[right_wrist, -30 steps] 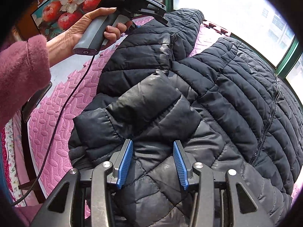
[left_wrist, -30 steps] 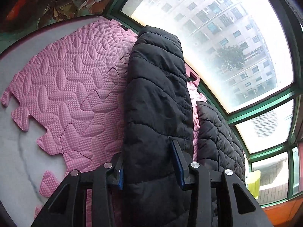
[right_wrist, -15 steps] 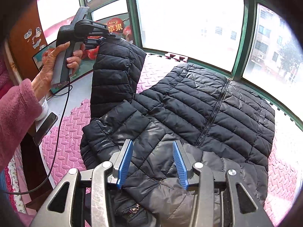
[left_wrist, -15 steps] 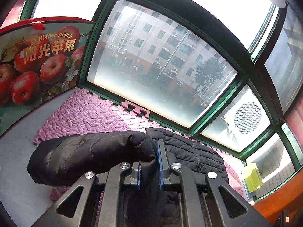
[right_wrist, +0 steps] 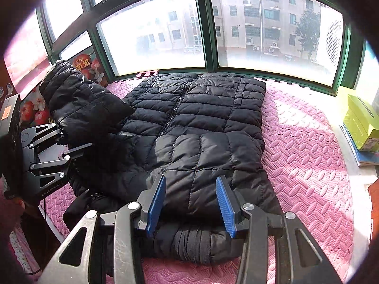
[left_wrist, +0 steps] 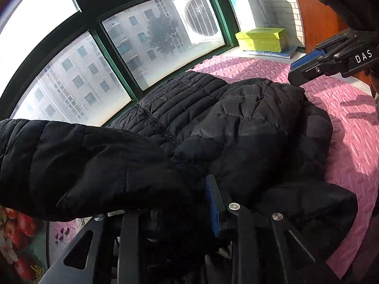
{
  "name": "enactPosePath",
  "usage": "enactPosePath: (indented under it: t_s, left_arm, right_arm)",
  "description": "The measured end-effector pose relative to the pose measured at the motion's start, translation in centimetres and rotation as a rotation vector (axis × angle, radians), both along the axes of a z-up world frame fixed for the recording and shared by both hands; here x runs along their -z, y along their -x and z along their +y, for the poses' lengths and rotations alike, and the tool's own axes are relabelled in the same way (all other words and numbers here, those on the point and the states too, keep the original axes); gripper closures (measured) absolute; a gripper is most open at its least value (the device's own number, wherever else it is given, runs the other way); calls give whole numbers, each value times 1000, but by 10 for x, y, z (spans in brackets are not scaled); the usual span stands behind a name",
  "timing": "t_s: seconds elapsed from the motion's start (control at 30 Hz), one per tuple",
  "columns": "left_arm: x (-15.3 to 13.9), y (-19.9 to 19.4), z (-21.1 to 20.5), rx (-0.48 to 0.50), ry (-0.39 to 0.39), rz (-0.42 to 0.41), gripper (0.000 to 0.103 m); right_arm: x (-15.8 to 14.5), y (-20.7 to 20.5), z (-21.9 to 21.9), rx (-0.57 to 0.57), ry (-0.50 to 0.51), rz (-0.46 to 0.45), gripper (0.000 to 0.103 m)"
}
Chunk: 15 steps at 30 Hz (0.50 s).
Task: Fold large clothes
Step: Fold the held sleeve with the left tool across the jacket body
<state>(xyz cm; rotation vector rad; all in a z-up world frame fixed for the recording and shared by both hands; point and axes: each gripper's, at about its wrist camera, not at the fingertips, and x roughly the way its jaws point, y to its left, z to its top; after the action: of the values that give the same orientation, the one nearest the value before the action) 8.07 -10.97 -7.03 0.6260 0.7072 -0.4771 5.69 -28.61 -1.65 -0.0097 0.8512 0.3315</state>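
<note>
1. left of the right-wrist frame: left gripper [right_wrist: 62, 142] holds one sleeve [right_wrist: 80, 104] of the black puffer jacket [right_wrist: 201, 127] lifted up off the mat; fabric is clamped between its fingers.
2. left-wrist view: the same sleeve [left_wrist: 83, 165] drapes across the lower left of the frame, covering the left finger; only the blue pad of the right finger [left_wrist: 213, 206] shows, pressed against the fabric.
3. centre of the right-wrist frame: jacket lies front-up on the pink foam mat [right_wrist: 308, 165], zipper [right_wrist: 175, 108] running toward the window [right_wrist: 260, 23]; the other sleeve is folded across its lower right.
4. lower centre: right gripper [right_wrist: 190, 203] hovers over the jacket's near edge, fingers spread apart, nothing between the blue pads.
5. upper right of the left-wrist frame: right gripper [left_wrist: 305, 66] shows above the mat [left_wrist: 350, 142], clear of the jacket.
6. far right: yellow-green box [right_wrist: 362, 123] sits on the sill beside the mat.
</note>
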Motion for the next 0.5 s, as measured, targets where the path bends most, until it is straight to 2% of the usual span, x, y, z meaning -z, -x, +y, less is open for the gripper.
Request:
enactPosePath:
  t_s: [0.07,0.13,0.2,0.27,0.33,0.4,0.5]
  left_arm:
    - [23,9,-6,22,-50,-17,63]
    - [27,13,-5,9,-45,-39,60]
    - [20,13,2,-18,16,-7,55]
    - [11,16,13,-34,88,13,42]
    - [0,26,27,-55,134,-14,23]
    - [-10,38,41,-83,160,-54,19]
    - [-25,46,66,-139,231,-43,16]
  right_arm:
    - [5,1,-6,16,1,11,55]
    - [8,1,-10,26,-3,22,55]
    - [9,0,-12,38,-7,22,55]
    - [10,0,-14,45,-25,27,55]
    - [12,1,-16,51,-43,32,55]
    - [13,0,-16,49,-56,43,55]
    - [15,-1,-13,40,-51,52,55]
